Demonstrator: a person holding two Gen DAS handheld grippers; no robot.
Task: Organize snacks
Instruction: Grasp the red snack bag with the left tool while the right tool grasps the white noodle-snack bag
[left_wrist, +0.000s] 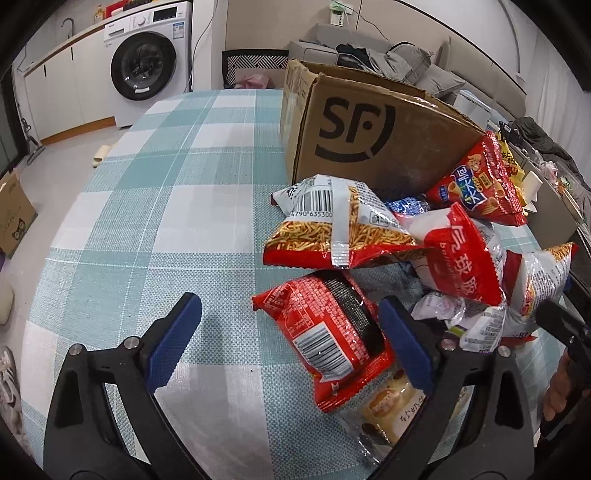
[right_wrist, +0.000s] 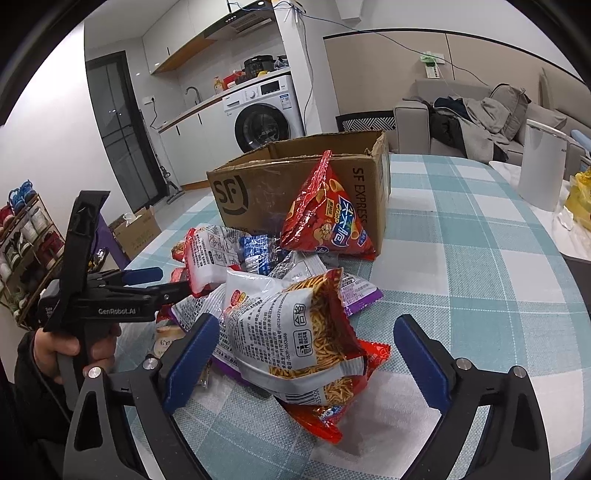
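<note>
The left gripper (left_wrist: 290, 341) gapes wide, holding nothing, a red packet (left_wrist: 325, 343) lying between its pads on the checked cloth (left_wrist: 155, 206). The right gripper (right_wrist: 306, 363) is likewise wide and empty, straddling a noodle bag (right_wrist: 310, 332). Both packets belong to the snack pile (right_wrist: 266, 273) heaped just in front of the SF box (right_wrist: 295, 177). A red cone-snack bag (right_wrist: 328, 218) leans upright against the box's front wall. The box stands open; its inside cannot be seen. Beyond the box are a washing machine (right_wrist: 264, 114) and a sofa (right_wrist: 480, 118).
</note>
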